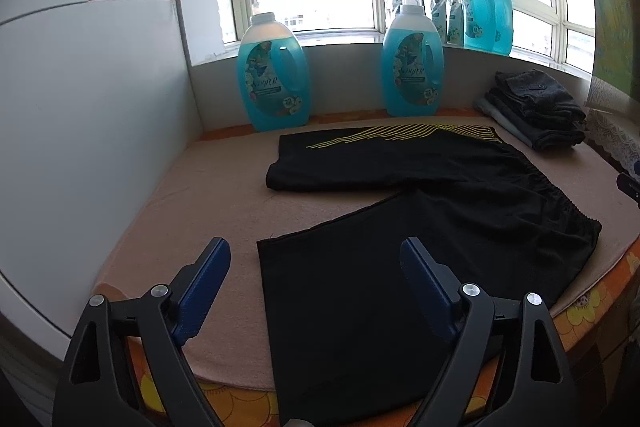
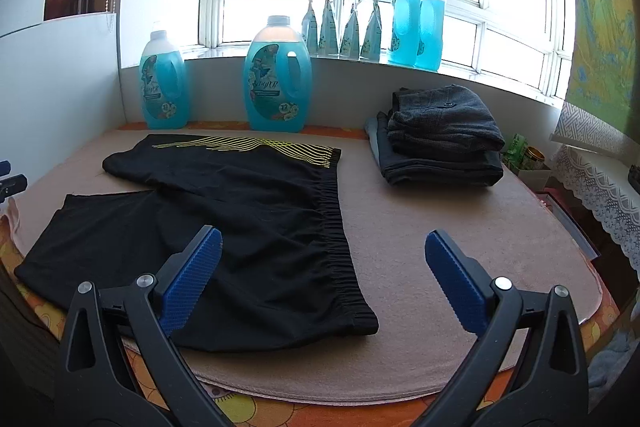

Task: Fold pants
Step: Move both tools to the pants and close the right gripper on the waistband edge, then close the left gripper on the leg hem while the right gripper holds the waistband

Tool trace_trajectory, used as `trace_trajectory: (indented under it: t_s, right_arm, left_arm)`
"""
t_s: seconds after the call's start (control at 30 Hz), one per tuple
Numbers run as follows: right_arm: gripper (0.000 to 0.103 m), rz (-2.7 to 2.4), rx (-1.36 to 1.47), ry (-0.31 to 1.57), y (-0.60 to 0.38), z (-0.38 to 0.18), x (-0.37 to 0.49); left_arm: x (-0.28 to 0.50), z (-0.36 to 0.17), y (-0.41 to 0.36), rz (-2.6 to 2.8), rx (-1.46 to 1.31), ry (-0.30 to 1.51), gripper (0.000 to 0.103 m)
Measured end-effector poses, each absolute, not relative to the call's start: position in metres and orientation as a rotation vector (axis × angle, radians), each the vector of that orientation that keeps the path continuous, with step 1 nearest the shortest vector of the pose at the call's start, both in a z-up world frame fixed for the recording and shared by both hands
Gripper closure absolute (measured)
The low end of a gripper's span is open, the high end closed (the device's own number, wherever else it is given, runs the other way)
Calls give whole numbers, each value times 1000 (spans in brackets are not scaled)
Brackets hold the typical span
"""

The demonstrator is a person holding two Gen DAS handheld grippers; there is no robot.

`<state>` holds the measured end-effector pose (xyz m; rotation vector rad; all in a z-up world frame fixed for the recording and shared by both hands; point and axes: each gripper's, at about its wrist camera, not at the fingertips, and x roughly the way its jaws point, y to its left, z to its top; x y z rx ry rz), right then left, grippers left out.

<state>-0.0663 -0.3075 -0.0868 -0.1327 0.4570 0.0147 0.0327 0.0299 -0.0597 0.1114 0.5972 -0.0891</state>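
A: Where are the black shorts (image 2: 248, 211) in the fold?

B: Barely begun, as I read it. They lie spread on the tan mat (image 2: 460, 239), filling the lower left and centre of the right wrist view. The gathered waistband (image 2: 340, 239) runs down the middle of that frame, and the two legs point toward the left edge. The far leg, the one with the yellow stripes (image 2: 256, 146), sits in the upper middle. The near leg lies flat at lower left. The two legs are splayed apart, not laid one over the other.

A: So what is left?

B: Nearly all of it, I would say: bringing one leg over the other, then folding the length down to a neat stack.

A: And the claws?

B: The left gripper (image 1: 316, 283) is released, fingers wide apart, hanging at the bottom of its own frame over the hem end of the near leg, with nothing pinched. The right gripper (image 2: 320, 267) is also spread and empty, at the bottom of its frame near the waistband's near corner.

A: Anything around them?

B: A pile of folded dark clothes (image 2: 440, 139) sits at centre right, apart from the shorts. Two blue detergent bottles (image 2: 278, 75) stand against the wall behind, more on the windowsill (image 2: 360, 61).
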Motion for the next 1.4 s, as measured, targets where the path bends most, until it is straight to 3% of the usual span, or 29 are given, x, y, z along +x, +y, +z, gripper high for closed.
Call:
trace_trajectory:
  t_s: [0.2,0.37,0.53,0.83,1.07,1.23,1.4]
  right_arm:
    - [18,174,-223,570,-298,-106,-67]
    - [46,328,-357,682,-274,-128,-71]
    - [54,435,-471,771,-247,-148,-69]
    - [55,518,-631,847,-218,-169,-58]
    - [68,541,-640,878,-210,-171,-49]
    - [92,569,-633,901,-208,-171,-48]
    - [97,562,-592,894,-208,-166,-42]
  left_arm:
    - [26,-74,33,-162,125,659,33]
    - [20,-85,30,-218,150,705,44]
    - [16,-100,27,-302,141,783,54]
    - [2,-122,22,-380,176,876,54]
    - [-3,-131,9,-450,218,906,54]
    - [-5,-135,1,-487,260,914,54]
    - [-7,-139,-6,-504,300,903,54]
